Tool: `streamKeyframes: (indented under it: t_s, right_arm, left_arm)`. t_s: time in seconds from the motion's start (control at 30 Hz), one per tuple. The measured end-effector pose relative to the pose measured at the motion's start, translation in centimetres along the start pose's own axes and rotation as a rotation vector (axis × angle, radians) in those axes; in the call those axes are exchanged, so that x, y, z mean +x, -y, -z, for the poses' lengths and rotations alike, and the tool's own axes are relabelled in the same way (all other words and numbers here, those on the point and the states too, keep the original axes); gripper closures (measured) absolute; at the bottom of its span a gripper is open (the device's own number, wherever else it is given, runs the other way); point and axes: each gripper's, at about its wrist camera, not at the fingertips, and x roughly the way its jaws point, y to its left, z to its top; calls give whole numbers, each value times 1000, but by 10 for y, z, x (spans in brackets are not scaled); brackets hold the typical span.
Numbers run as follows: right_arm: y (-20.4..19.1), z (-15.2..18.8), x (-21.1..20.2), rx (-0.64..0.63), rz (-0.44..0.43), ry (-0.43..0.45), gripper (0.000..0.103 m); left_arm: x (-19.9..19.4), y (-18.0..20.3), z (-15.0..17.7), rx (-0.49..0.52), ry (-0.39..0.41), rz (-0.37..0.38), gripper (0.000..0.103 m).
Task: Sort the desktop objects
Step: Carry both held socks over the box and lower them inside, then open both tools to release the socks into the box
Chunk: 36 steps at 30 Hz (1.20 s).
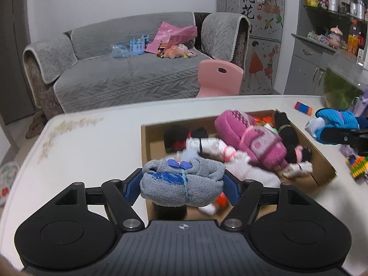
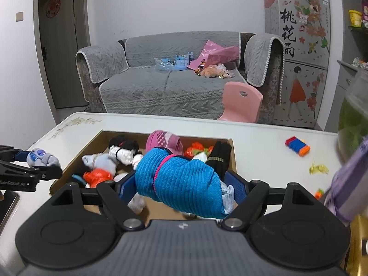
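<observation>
My left gripper (image 1: 182,185) is shut on a grey rolled sock bundle (image 1: 181,184) with a blue bow, held over the near left corner of the cardboard box (image 1: 147,138). My right gripper (image 2: 182,184) is shut on a blue rolled sock bundle (image 2: 181,179) with a pink stripe, held over the near edge of the same box (image 2: 232,158). The box holds several sock rolls: pink (image 1: 250,138), black (image 1: 285,126), white (image 1: 207,145) and orange (image 2: 97,176). The left gripper with the grey bundle also shows in the right wrist view (image 2: 41,158); the right gripper with the blue bundle also shows in the left wrist view (image 1: 333,126).
The box sits on a white table (image 1: 92,151). A red-blue-orange toy block (image 2: 297,146) and a yellow scrap (image 2: 318,168) lie right of the box. A colourful toy (image 1: 357,164) and a purple object (image 2: 349,184) are at the right. A pink chair (image 1: 219,78) stands beyond the table.
</observation>
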Motion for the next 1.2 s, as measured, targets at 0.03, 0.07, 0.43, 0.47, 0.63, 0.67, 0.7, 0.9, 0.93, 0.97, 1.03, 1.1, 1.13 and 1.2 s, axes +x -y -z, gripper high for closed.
streamKeyframes:
  t_s: [0.03, 0.07, 0.43, 0.47, 0.63, 0.67, 0.7, 0.9, 0.93, 0.97, 1.03, 1.1, 1.13, 1.2]
  right_arm:
    - [2, -5, 4, 7, -4, -5, 26]
    - [4, -11, 10, 15, -7, -11, 26]
    - [12, -38, 76, 14, 16, -93, 26]
    - [12, -38, 80, 13, 20, -100, 26]
    - [12, -34, 102, 17, 31, -134, 26]
    - [13, -33, 105, 19, 31, -145, 26]
    - [14, -33, 108, 21, 30, -156, 26]
    - [14, -30, 111, 16, 27, -177, 25]
    - [14, -31, 111, 17, 29, -176, 24]
    - [13, -31, 112, 18, 30, -177, 24]
    - [14, -30, 112, 28, 30, -177, 23]
    - [15, -29, 112, 41, 28, -177, 22]
    - [16, -29, 113, 49, 25, -179, 21]
    - [17, -29, 114, 58, 21, -182, 19]
  left_arm:
    - [7, 1, -7, 13, -4, -4, 27]
    - [13, 1, -13, 15, -9, -3, 27]
    - [86, -3, -40, 32, -90, 3, 28]
    - [92, -5, -40, 26, -99, 3, 28]
    - [112, -9, -35, 28, -131, -10, 28]
    - [114, -10, -34, 26, -133, -9, 28]
    - [116, -10, -33, 23, -133, -5, 28]
    - [121, -12, -32, 17, -132, 1, 27]
    - [121, -13, -31, 11, -135, 3, 26]
    - [122, -13, -30, 9, -136, 2, 25]
    - [123, -12, -28, 15, -137, -2, 25]
    - [122, -11, -27, 18, -139, -5, 25]
    - [122, -11, -27, 16, -141, -6, 23]
    - [119, -10, -26, 10, -139, 0, 18]
